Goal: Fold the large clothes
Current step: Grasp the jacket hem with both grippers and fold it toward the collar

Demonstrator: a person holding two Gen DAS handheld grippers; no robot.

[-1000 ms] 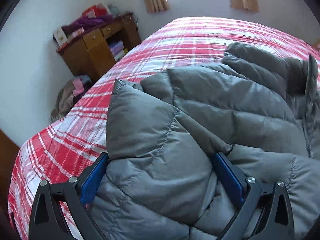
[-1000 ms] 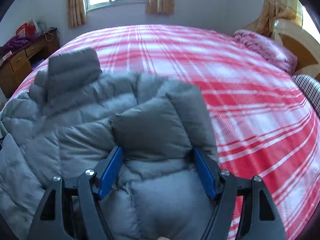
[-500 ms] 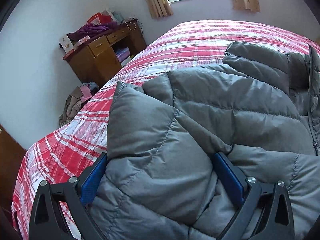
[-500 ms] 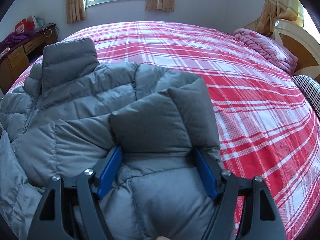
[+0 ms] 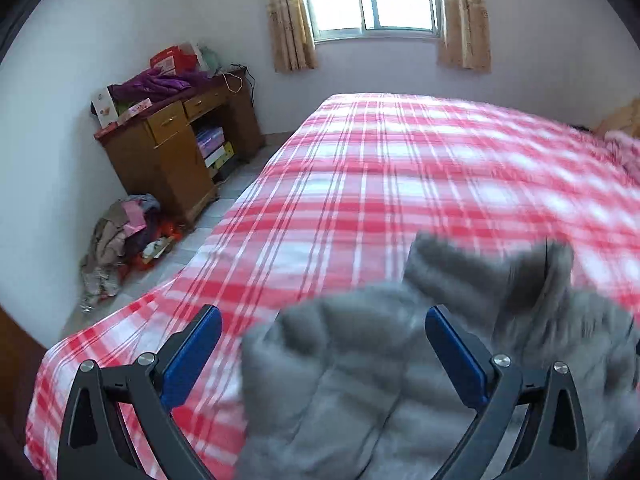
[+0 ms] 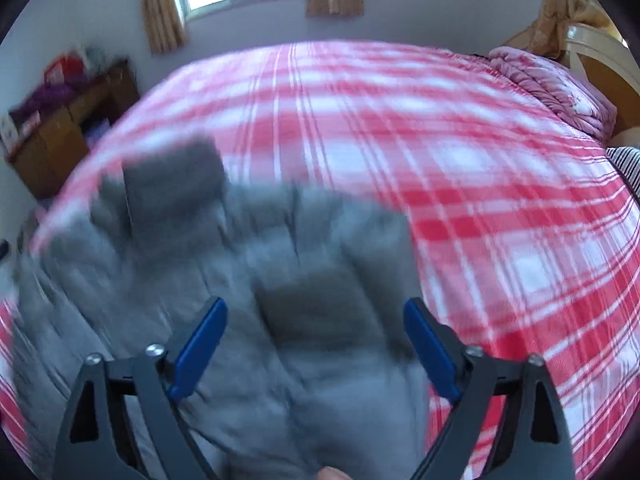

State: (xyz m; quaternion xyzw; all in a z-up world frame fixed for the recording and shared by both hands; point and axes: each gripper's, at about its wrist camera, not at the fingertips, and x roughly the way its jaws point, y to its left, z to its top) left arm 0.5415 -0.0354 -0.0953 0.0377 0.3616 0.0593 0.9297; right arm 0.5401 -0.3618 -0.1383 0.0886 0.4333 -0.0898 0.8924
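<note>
A grey quilted puffer jacket (image 5: 360, 380) lies on the red and white plaid bed (image 5: 400, 180), blurred by motion in both views. Above its left side my left gripper (image 5: 323, 320) stands open; its blue pads (image 5: 192, 352) touch no fabric. My right gripper (image 6: 315, 312) hovers over the jacket's (image 6: 280, 240) right side with its jaws opening. A folded-in sleeve (image 6: 316, 312) shows between the right fingers (image 6: 432, 348) but lies below them, clear of the pads. The collar (image 6: 172, 176) points toward the window.
A wooden desk (image 5: 172, 152) piled with clothes and boxes stands against the left wall, with a heap of clothes (image 5: 120, 240) on the floor beside it. A pink blanket (image 6: 552, 84), a headboard (image 6: 600, 56) and a striped pillow (image 6: 624, 168) are at the bed's right end.
Both grippers have let go of the jacket folds they pressed on and have risen. The jacket now sits lower and smaller in both views, and the right jaws stand wider.
</note>
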